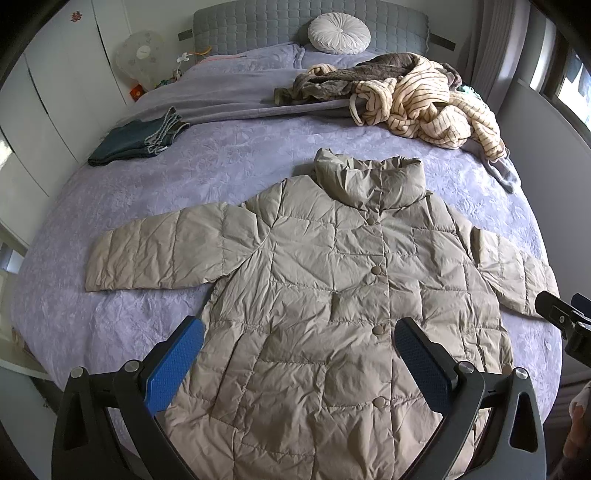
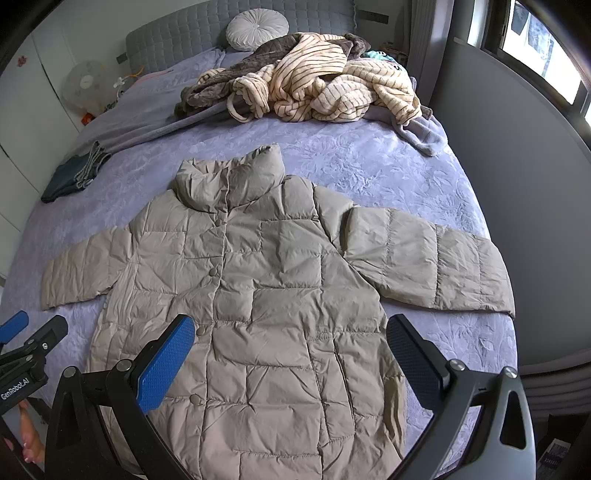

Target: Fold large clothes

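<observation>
Item one: beige quilted puffer coat [image 1: 325,280], laid flat, front side up, on the near half of the bed [image 1: 236,155]. Snap buttons closed down the centre placket. High padded collar [image 1: 369,177] points toward the headboard [image 1: 258,29]. Both sleeves are spread outward to either side; the hem lies toward the foot of the bed, under the two tools.

Item two: left tongs [image 1: 299,358], spread wide, blue pads facing each other, nothing between them. They hang above the lower front of the coat, apart from the fabric as far as can be seen.

Item three: right tongs [image 2: 291,354], likewise spread wide and holding nothing, hanging above the lower right part of the coat. From the left wrist view their black tip shows at the far right edge, just beside the cuff of the coat's sleeve.

Item four: lavender embossed bedspread covering the bed, lightly creased.

Item five: heap of loose garments [image 2: 314,85] near the head of the bed on the window side, made up of a cream fleece robe with dark stripes and a grey-brown plush piece, well apart from the coat.

Item six: folded dark jeans [image 1: 136,140] near the bed's opposite edge, well apart from the coat.

Item seven: round white pleated cushion [image 1: 339,34] resting against the grey quilted headboard.

Item eight: white fan [image 1: 139,55] beside the bed, near the white wardrobe doors [image 1: 66,74].
</observation>
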Demonstrator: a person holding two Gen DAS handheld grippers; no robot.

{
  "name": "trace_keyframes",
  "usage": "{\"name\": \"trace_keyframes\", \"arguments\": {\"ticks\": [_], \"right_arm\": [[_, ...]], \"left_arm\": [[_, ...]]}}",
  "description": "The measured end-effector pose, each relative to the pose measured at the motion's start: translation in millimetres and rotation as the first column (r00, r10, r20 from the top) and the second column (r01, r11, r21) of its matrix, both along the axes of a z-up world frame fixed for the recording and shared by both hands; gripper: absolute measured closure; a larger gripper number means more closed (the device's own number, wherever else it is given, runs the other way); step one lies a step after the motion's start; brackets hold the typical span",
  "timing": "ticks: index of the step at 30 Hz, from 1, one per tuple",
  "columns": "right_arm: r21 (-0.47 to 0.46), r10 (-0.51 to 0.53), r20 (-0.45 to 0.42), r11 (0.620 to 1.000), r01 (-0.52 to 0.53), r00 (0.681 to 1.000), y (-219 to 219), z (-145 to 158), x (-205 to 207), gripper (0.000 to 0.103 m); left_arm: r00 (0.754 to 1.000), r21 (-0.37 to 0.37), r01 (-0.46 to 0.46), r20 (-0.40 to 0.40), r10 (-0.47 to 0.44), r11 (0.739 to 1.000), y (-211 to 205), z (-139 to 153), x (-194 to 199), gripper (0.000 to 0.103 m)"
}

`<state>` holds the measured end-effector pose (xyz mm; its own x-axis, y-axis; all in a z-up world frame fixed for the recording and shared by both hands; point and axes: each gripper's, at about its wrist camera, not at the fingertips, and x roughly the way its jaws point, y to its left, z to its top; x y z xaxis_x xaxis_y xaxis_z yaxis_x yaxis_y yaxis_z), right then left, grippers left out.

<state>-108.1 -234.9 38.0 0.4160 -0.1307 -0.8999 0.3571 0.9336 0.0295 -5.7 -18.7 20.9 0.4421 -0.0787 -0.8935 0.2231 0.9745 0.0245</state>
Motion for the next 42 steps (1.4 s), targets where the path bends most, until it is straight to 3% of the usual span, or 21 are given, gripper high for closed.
{"name": "trace_keyframes", "arguments": {"ticks": [42], "right_arm": [[-0.001, -0.001, 0.001, 1.0, 0.001, 1.0, -0.9, -0.3, 0.4, 0.0]], "left_arm": [[1.0, -0.003, -0.001, 0.004, 0.001, 1.0, 1.7, -2.2, -2.7, 0.0]]}}
